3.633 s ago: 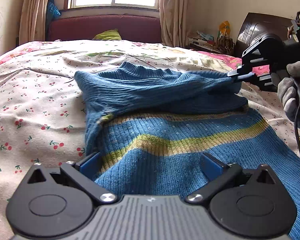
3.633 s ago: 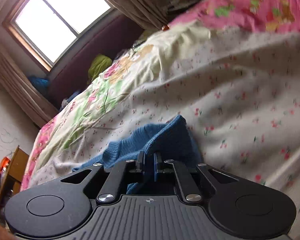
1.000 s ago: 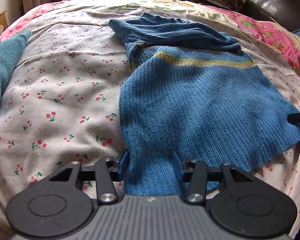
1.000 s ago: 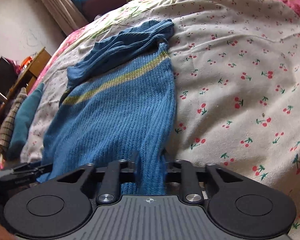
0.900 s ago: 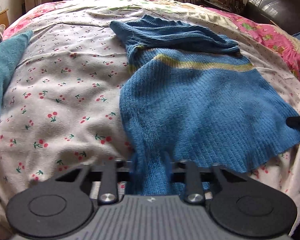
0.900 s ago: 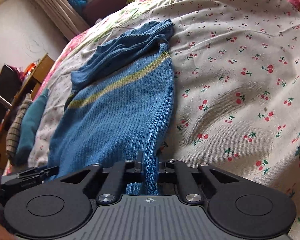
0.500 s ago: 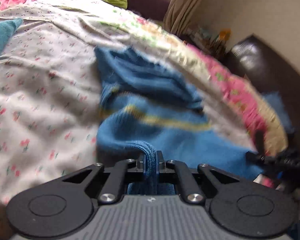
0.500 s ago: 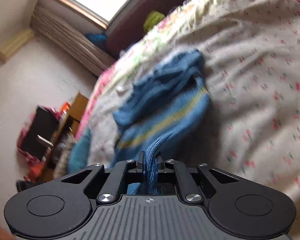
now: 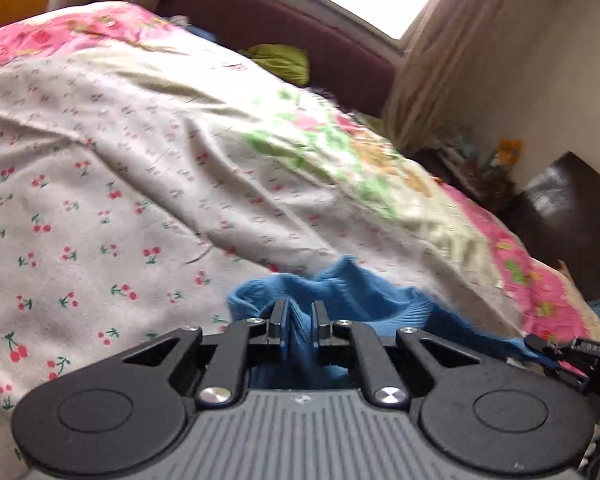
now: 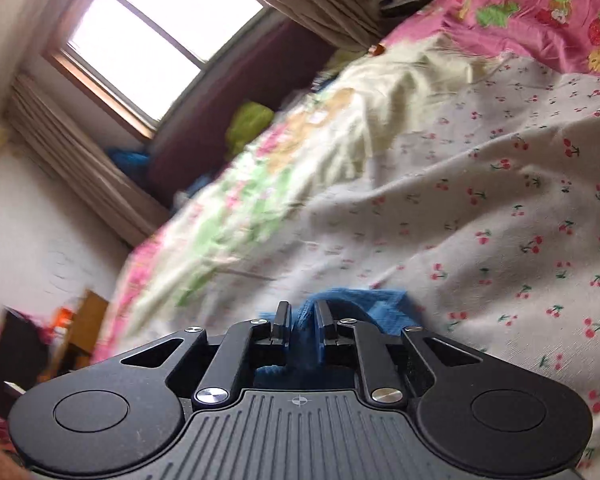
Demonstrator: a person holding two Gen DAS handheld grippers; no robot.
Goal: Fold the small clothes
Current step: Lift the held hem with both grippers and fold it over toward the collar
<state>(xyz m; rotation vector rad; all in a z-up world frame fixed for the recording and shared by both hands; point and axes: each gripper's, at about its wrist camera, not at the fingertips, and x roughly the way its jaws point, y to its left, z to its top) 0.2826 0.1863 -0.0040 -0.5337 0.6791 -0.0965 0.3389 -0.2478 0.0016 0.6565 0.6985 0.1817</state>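
Observation:
A blue knit sweater [image 9: 364, 292] lies on the bed; only its bunched far part shows above my left gripper [image 9: 300, 316], which is shut on a fold of its hem. In the right wrist view my right gripper [image 10: 302, 318] is shut on another fold of the sweater [image 10: 384, 308]. The right gripper's tip also shows at the right edge of the left wrist view [image 9: 568, 354]. Both grippers hold the hem forward over the rest of the sweater, most of which is hidden beneath them.
The bed has a white cherry-print sheet [image 9: 100, 208] and a pink floral cover [image 10: 540, 16] at its far side. A maroon headboard [image 9: 284, 32] with a green item [image 9: 280, 60] stands under the window. A wooden cabinet [image 10: 88, 320] is at the bed's left; a dark chair [image 9: 576, 208] at the right.
Both grippers closed on the sweater's near hem, lifted it and carried it forward toward the collar end. The striped body of the sweater has gone out of view beneath them.

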